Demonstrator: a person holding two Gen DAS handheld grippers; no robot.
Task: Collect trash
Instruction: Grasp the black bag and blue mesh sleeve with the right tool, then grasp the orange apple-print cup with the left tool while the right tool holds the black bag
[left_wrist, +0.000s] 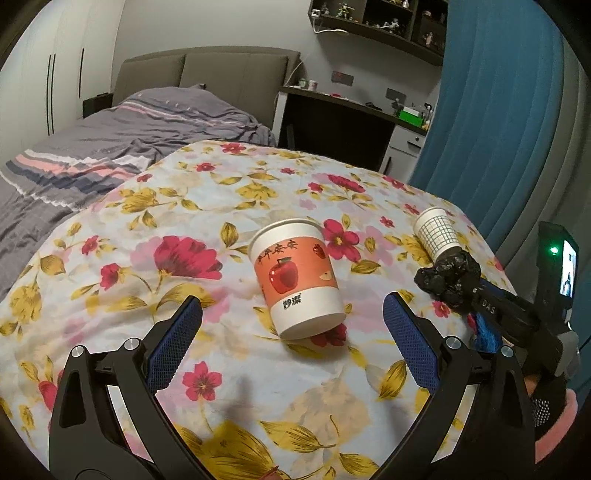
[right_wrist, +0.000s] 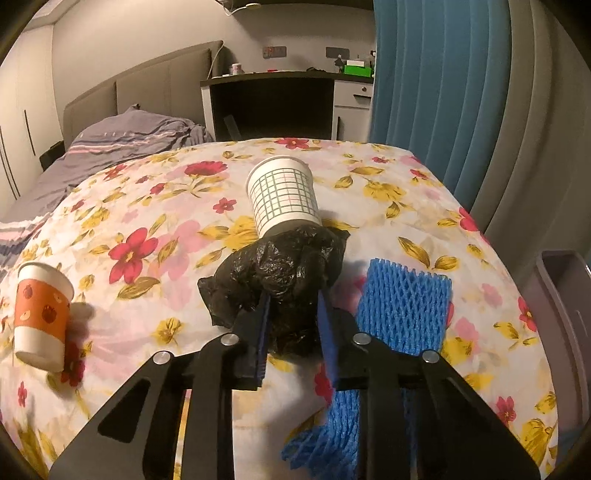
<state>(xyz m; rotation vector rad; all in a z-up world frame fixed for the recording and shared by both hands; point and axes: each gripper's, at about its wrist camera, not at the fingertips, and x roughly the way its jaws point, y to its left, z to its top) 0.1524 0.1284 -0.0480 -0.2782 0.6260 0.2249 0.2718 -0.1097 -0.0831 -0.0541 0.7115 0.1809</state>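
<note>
An orange-and-white paper cup with an apple print (left_wrist: 297, 280) stands upside down on the floral cloth, just ahead of my open left gripper (left_wrist: 291, 314); it also shows in the right wrist view (right_wrist: 40, 314). My right gripper (right_wrist: 293, 302) is shut on a crumpled black plastic bag (right_wrist: 280, 269), seen from the left wrist view too (left_wrist: 448, 277). A white grid-patterned paper cup (right_wrist: 282, 195) lies just beyond the bag (left_wrist: 436, 232). A blue foam net sleeve (right_wrist: 402, 306) lies under and to the right of the right gripper.
The floral cloth (left_wrist: 184, 229) covers the table. A bed with grey bedding (left_wrist: 110, 147) is to the left, a dark desk (left_wrist: 332, 122) behind, a blue curtain (right_wrist: 443, 92) to the right. A grey bin's rim (right_wrist: 565, 295) is past the table's right edge.
</note>
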